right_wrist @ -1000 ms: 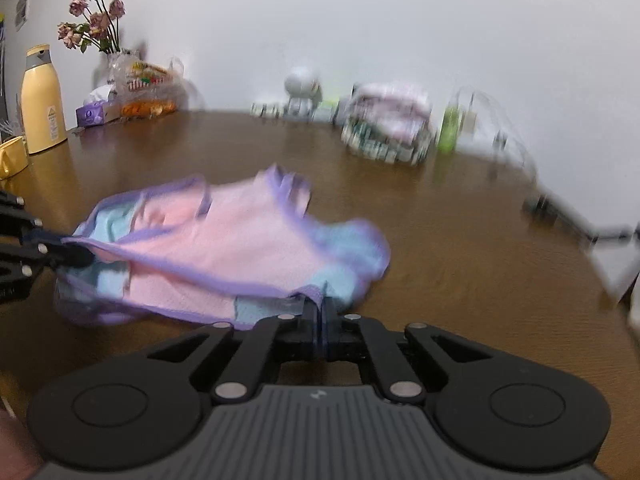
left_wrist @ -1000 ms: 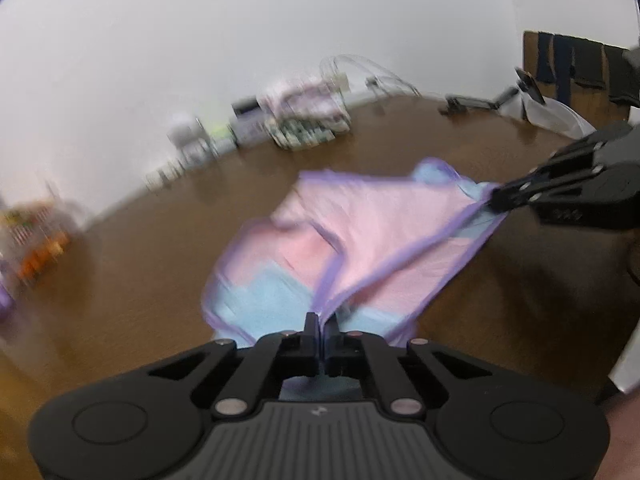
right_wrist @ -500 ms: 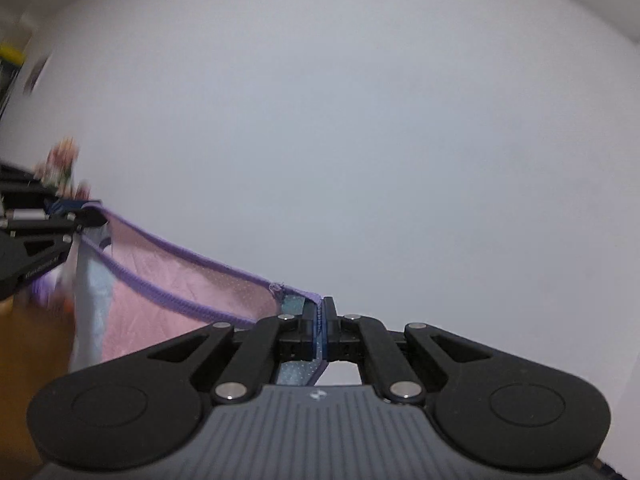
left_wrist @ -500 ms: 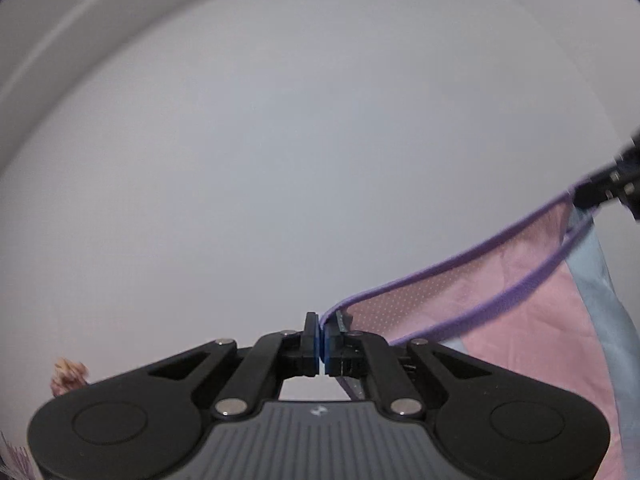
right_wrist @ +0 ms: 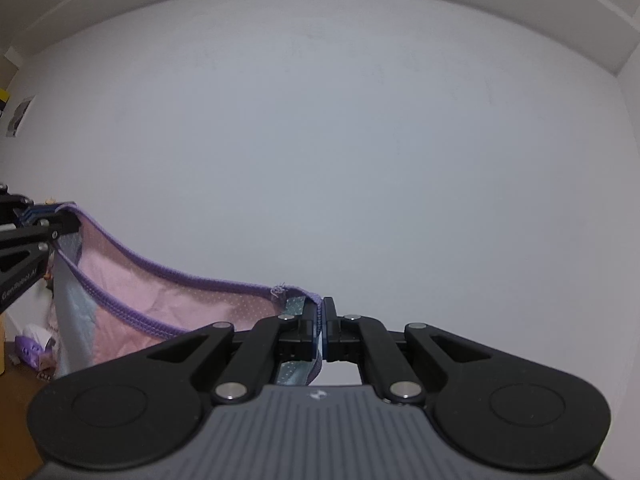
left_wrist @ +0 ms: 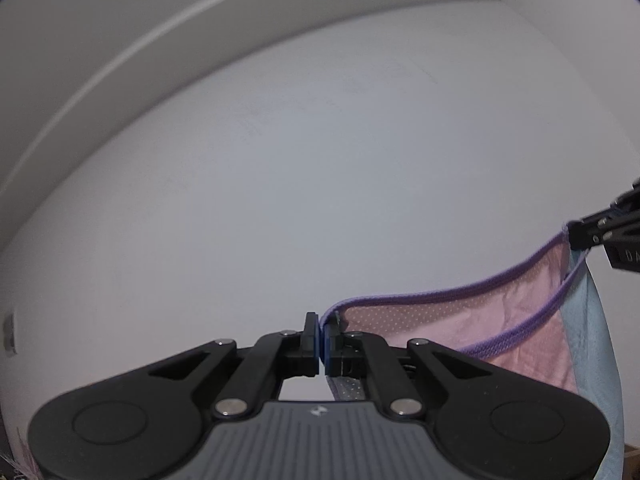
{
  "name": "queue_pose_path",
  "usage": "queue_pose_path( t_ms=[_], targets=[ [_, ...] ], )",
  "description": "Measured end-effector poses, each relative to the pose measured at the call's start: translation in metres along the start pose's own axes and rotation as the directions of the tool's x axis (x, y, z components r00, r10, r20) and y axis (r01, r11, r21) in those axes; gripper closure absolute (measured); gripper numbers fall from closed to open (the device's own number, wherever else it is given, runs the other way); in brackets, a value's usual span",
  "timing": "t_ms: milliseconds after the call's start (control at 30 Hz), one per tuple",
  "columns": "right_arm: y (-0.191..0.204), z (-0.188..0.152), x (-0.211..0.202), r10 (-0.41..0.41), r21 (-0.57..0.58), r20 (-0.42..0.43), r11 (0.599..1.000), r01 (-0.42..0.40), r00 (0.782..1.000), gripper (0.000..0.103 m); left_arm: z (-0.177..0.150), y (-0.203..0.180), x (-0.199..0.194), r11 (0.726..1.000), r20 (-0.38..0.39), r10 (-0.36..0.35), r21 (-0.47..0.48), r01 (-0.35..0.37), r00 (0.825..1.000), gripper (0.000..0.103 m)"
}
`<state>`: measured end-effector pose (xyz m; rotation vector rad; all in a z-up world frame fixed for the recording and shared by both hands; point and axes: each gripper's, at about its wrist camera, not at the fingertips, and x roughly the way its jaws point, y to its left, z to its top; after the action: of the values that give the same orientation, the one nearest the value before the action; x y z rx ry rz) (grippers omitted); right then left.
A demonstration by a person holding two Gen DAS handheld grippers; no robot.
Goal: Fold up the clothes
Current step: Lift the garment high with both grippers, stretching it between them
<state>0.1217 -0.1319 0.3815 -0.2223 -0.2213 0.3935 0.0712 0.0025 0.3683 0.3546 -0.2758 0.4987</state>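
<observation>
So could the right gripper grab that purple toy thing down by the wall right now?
Probably not: the right gripper is shut on the pink garment, held up facing the wall, and the purple toy sits low beyond the hanging cloth.

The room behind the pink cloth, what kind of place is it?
Probably a room in a home. There is a plain white wall, a bit of wooden tabletop with small purple clutter, and a pink garment held up by two grippers.

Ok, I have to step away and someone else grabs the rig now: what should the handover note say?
Left gripper: shut on one purple-trimmed top corner of the pink and blue garment.
Right gripper: shut on the other top corner.
The garment hangs between them in the air, its upper edge sagging; both cameras face the white wall.
Done: lifted and spread.
Left: lay it flat and make the folds; none are visible yet.
</observation>
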Motion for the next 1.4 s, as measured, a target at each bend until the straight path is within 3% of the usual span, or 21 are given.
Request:
queue_pose_path(
  t_ms=[233, 467, 633, 800, 1000, 1067, 1167, 1300, 1400],
  targets=[
    [0.011, 0.015, 0.011, 0.007, 0.006, 0.037, 1.000, -0.008, 0.999, 0.102, 0.010, 0.010, 0.009, 0.997, 0.040, 0.075, -0.007, -0.074, 0.996, 0.102],
    [0.030, 0.011, 0.043, 0.030, -0.020, 0.010, 0.999, -0.030, 1.000, 0.102, -0.017, 0.001, 0.048, 0.994, -0.019, 0.104, 0.036, -0.103, 0.994, 0.102],
    [0.048, -0.007, 0.100, 0.038, -0.035, -0.056, 0.999, -0.040, 0.998, 0.102, -0.055, -0.014, 0.102, 0.990, -0.088, 0.125, 0.082, -0.118, 0.988, 0.102],
    [0.073, -0.041, 0.180, 0.021, -0.051, -0.139, 0.998, -0.028, 0.990, 0.102, -0.112, -0.043, 0.177, 0.977, -0.166, 0.177, 0.147, -0.153, 0.970, 0.102],
    [0.092, -0.061, 0.266, 0.023, 0.000, -0.137, 1.000, -0.023, 0.990, 0.102, -0.151, -0.052, 0.258, 0.975, -0.233, 0.223, 0.043, -0.219, 0.946, 0.102],
    [0.093, -0.059, 0.287, 0.002, -0.002, -0.109, 1.000, -0.002, 0.994, 0.102, -0.151, -0.051, 0.279, 0.970, -0.218, 0.241, 0.022, -0.242, 0.946, 0.102],
    [0.091, -0.051, 0.309, -0.022, 0.020, -0.044, 1.000, 0.023, 0.999, 0.102, -0.140, -0.051, 0.292, 0.961, -0.127, 0.271, -0.016, -0.276, 0.954, 0.102],
    [0.084, -0.051, 0.304, -0.008, 0.037, 0.068, 0.999, 0.005, 0.998, 0.102, -0.145, -0.058, 0.270, 0.956, 0.039, 0.294, -0.031, -0.293, 0.955, 0.102],
    [0.079, -0.070, 0.289, 0.026, 0.035, 0.111, 0.999, -0.031, 0.993, 0.102, -0.168, -0.066, 0.240, 0.962, 0.077, 0.273, -0.045, -0.270, 0.959, 0.102]
  ],
)
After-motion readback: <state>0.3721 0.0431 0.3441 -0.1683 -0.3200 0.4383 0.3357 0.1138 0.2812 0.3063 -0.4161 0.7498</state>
